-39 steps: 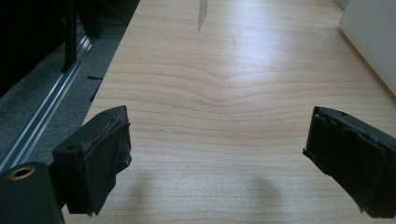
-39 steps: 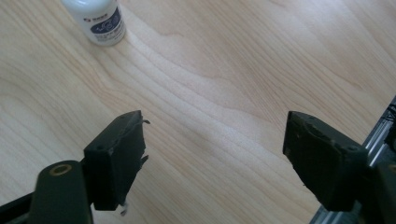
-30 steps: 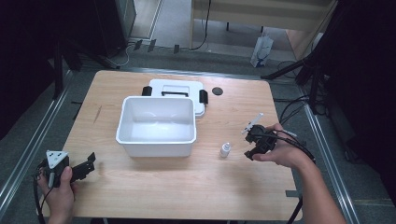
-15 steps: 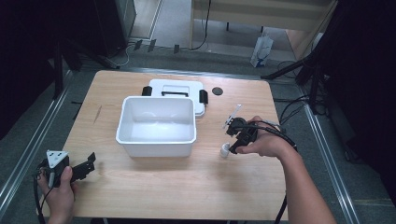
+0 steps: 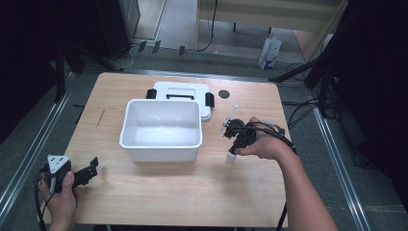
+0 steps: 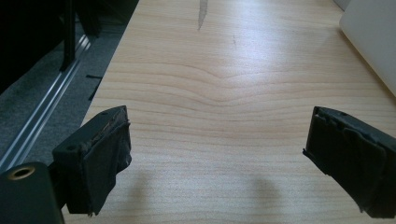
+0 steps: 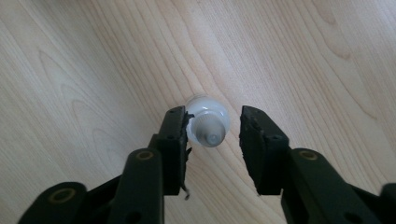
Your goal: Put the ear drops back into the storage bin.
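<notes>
At the near left corner of the wooden desk point(image 5: 144, 192), the person's left hand point(image 5: 60, 197) holds the left tool point(image 5: 89, 169) just above the desk surface. In the left gripper view its jaws stand wide apart with bare wood between them, so this tool is open and holds nothing.

Toward the middle sits a white tub point(image 5: 161, 129), empty. Behind it and touching its far side lies a white lid point(image 5: 183, 91) with black latches. A small dark disc point(image 5: 223, 94) lies on the desk just to the right of the lid.

To the right of the tub, the right hand point(image 5: 264, 144) points the right tool point(image 5: 234, 153) down at a small white bottle point(image 5: 232, 156) standing on the desk. In the right gripper view the bottle point(image 7: 208, 122) sits between the jaws, touching the left one, with a gap to the right one; the tool is open, not clamped.
</notes>
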A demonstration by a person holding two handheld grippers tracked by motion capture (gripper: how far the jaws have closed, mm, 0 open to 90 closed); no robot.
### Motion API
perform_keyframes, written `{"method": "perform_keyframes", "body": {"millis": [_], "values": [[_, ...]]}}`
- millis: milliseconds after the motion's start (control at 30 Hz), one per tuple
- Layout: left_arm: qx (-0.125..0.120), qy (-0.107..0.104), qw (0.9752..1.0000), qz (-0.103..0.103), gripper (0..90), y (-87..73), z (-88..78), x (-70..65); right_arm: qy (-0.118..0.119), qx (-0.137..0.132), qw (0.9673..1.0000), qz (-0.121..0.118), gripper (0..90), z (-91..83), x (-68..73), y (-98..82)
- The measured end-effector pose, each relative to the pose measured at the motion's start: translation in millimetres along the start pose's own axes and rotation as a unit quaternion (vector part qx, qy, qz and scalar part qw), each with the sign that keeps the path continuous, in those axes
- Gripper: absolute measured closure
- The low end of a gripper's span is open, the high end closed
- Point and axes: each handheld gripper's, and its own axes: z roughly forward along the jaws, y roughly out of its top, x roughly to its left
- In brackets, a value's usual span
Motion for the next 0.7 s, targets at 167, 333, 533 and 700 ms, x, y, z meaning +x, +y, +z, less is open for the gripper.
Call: {"method": "perform_keyframes", "body": {"millis": [167, 333, 533, 700], "values": [[0.001, -0.001, 1.0000, 0.000, 7.6, 0.1, 0.0, 0.0, 0.000, 0.002, 1.0000, -0.008, 73.5, 1.8, -0.6, 1.6], [0.001, 0.000, 1.0000, 0.000, 7.6, 0.1, -0.1, 0.0, 0.003, 0.004, 0.9999, -0.012, 75.1, 2.5, 0.0, 2.1], [0.001, 0.000, 1.0000, 0.001, 7.6, 0.1, 0.0, -0.1, -0.001, 0.002, 0.9999, -0.015, 69.9, 4.7, 0.4, 2.3], [0.001, 0.000, 1.0000, 0.001, 7.6, 0.1, 0.0, -0.1, -0.001, -0.001, 0.9999, -0.016, 71.2, 5.3, 0.4, 5.3]]}}
